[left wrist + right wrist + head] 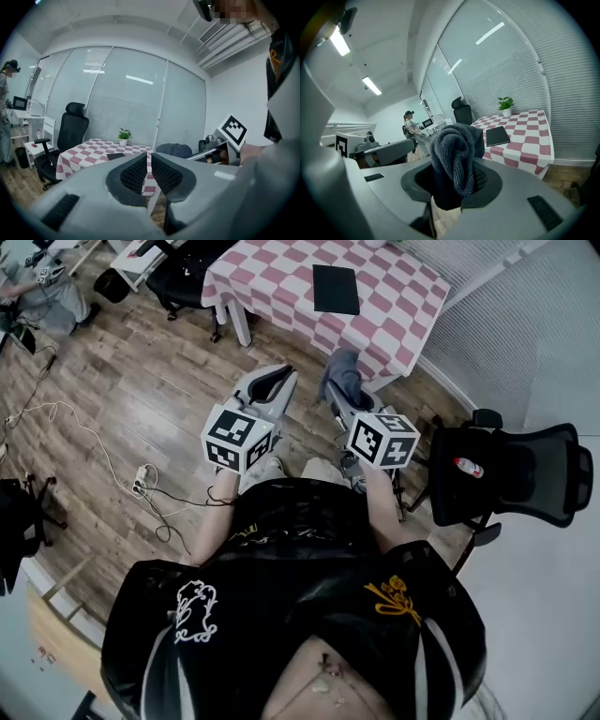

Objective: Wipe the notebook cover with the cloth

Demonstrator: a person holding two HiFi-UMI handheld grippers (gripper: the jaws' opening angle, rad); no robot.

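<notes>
A black notebook (336, 289) lies flat on the pink-and-white checked table (281, 287); it also shows in the right gripper view as the notebook (497, 135) and in the left gripper view as the notebook (116, 156). My right gripper (335, 381) is shut on a bunched grey-blue cloth (343, 373), which fills the jaws as the cloth (454, 159). It hangs short of the table's near edge. My left gripper (272, 382) is beside it over the floor, its jaws nearly together with nothing between them (149, 172).
A black office chair (506, 474) with a small bottle (468, 467) on its seat stands at the right. Cables and a power strip (141, 482) lie on the wood floor at left. A potted plant (505, 106) stands on the table. Another person (411, 126) is far off.
</notes>
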